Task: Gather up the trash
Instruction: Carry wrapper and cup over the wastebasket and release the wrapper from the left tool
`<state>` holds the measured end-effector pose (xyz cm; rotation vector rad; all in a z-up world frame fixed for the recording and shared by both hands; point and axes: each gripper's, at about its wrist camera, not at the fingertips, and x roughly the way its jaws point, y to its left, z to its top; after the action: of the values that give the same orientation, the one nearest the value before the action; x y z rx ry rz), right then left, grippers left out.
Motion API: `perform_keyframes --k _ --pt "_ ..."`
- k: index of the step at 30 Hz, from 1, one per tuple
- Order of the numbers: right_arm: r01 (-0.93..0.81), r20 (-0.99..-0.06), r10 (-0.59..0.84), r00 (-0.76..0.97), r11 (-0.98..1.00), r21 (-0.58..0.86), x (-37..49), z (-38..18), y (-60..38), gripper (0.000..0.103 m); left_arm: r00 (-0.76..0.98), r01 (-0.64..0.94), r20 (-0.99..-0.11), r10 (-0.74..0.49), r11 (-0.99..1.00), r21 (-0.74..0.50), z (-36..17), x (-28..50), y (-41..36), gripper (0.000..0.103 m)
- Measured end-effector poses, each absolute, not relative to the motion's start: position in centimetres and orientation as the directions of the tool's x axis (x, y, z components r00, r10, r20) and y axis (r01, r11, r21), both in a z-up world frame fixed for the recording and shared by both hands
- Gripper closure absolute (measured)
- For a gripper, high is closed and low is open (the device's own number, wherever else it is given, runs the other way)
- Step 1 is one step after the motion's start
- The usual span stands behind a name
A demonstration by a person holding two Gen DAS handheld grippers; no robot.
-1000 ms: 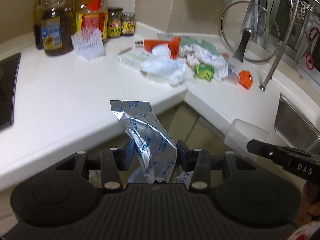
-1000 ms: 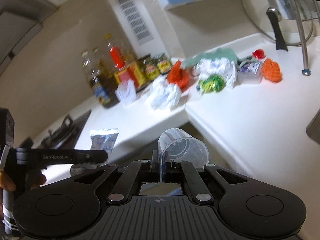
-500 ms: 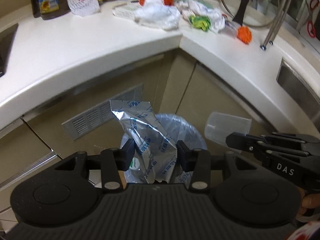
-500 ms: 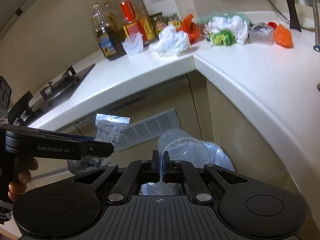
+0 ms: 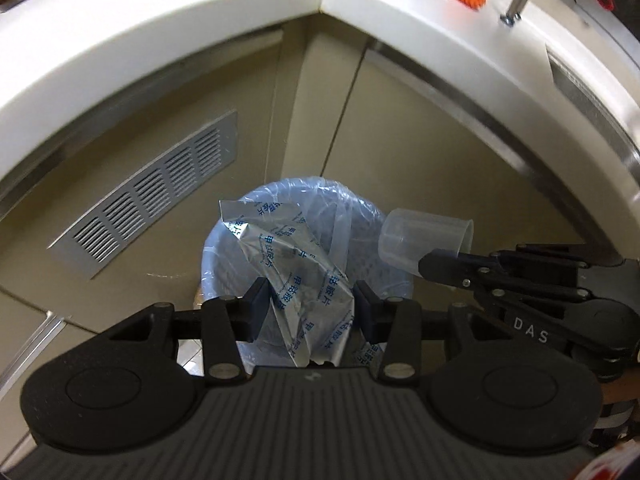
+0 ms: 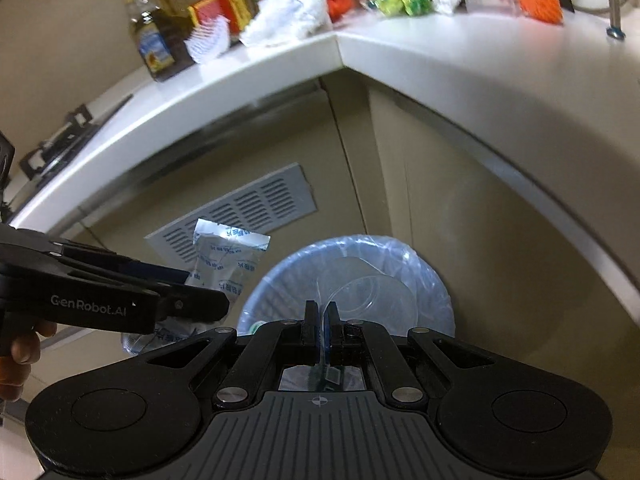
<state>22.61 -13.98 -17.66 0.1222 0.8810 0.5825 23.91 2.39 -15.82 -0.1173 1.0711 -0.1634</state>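
The person is bringing two pieces of trash to the bin, and the drop-off step is in hand. On the left, the left gripper (image 5: 309, 303) is clamping a crumpled foil packet (image 5: 288, 256) between its two pads; the packet is sticking out forward past the fingertips, and the blue-lined trash bin (image 5: 360, 220) is lying directly beyond and below those tips. In the right wrist view the same packet (image 6: 224, 264) is showing just ahead of the left gripper's fingers, a little to the left of the bin's rim (image 6: 436, 276).

Moving rightward, the right gripper (image 6: 322, 322) is pinching the wall of a clear plastic cup (image 6: 360, 296) with its jaws drawn fully together on the thin rim. The cup is lying on its side, stretching forward from the tips and hanging over the bin's mouth. Seen from the left wrist, the cup (image 5: 424, 236) is sitting just past the right gripper's fingertips, over the bin's right edge.

The next move is likely a release: each claw needs to spread while its item is over the opening. The packet looks light and may cling to a pad, so a small shake may be needed. More trash is waiting on the countertop (image 6: 460, 60) beyond.
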Motion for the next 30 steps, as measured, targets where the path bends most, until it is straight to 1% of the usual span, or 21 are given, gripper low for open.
perform_keyframes --k 5,9,17,20,21,22,30 --pt "-0.396 -0.715 0.495 0.495 0.86 0.322 23.4 -19.4 -13.7 0.101 0.425 0.124 -0.872 -0.244 0.97 -0.211 -18.4 25.6 2.3 0.061" --pt "-0.371 -0.725 0.474 0.501 0.874 0.315 23.8 -20.3 -13.5 0.101 0.401 0.158 -0.88 -0.253 0.966 -0.206 -20.0 26.7 2.0 0.061" --pt "-0.343 -0.716 0.458 0.527 0.885 0.314 24.3 -21.0 -13.3 0.101 0.36 0.186 -0.893 -0.269 0.959 -0.214 -22.1 28.4 1.2 0.06" --pt "-0.334 -0.718 0.453 0.529 0.889 0.315 24.5 -21.1 -13.4 0.101 0.36 0.194 -0.892 -0.274 0.957 -0.215 -22.6 28.7 1.1 0.055" --pt "-0.33 -0.72 0.451 0.528 0.89 0.315 24.5 -21.2 -13.5 0.101 0.363 0.19 -0.892 -0.27 0.958 -0.213 -22.7 28.7 1.1 0.05" --pt "-0.326 -0.722 0.449 0.527 0.891 0.316 24.5 -21.3 -13.6 0.101 0.366 0.186 -0.891 -0.269 0.959 -0.213 -22.8 28.6 1.2 0.049" --pt "-0.323 -0.733 0.447 0.513 0.891 0.318 24.3 -21.3 -13.6 0.101 0.402 0.165 -0.886 -0.23 0.97 -0.176 -22.1 27.6 2.1 0.048"
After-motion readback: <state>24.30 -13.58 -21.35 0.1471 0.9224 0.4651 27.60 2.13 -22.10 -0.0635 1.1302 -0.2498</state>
